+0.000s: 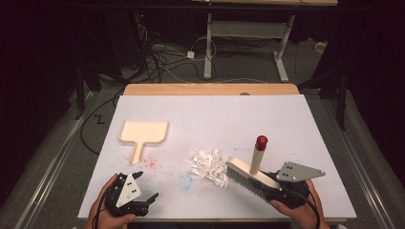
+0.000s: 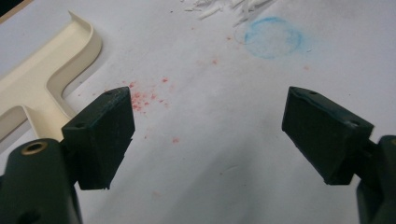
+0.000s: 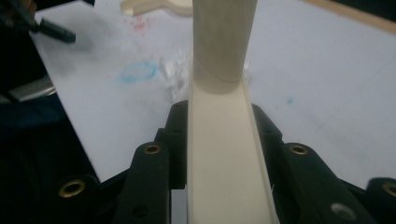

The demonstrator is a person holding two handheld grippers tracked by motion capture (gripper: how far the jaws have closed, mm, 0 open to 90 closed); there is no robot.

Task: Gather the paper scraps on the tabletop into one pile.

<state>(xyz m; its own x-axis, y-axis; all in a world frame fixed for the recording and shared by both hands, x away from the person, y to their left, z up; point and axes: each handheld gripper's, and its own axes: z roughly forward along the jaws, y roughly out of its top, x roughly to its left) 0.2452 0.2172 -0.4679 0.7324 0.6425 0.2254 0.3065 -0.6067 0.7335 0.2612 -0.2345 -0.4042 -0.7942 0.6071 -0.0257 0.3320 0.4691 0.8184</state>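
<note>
A cream hand brush [image 1: 244, 174] with grey bristles and a red-tipped handle [image 1: 261, 143] is tilted just right of a pile of white paper scraps [image 1: 208, 164]. My right gripper [image 1: 273, 185] is shut on the brush's cream back [image 3: 224, 158], with the handle [image 3: 225, 37] rising ahead of the jaws. A cream dustpan [image 1: 143, 132] lies flat at the left, handle toward me. Near the front left edge my left gripper [image 1: 147, 186] stands open and holds nothing. Its view has the dustpan handle [image 2: 44, 88] at the left and the scraps [image 2: 224, 7] far ahead.
The white table sheet [image 1: 229, 119] carries a blue chalk ring [image 1: 185, 181] and red specks [image 1: 152, 163] between dustpan and scraps. A wooden table edge [image 1: 210, 89] runs along the back. Cables and a desk frame [image 1: 248, 33] lie on the floor beyond.
</note>
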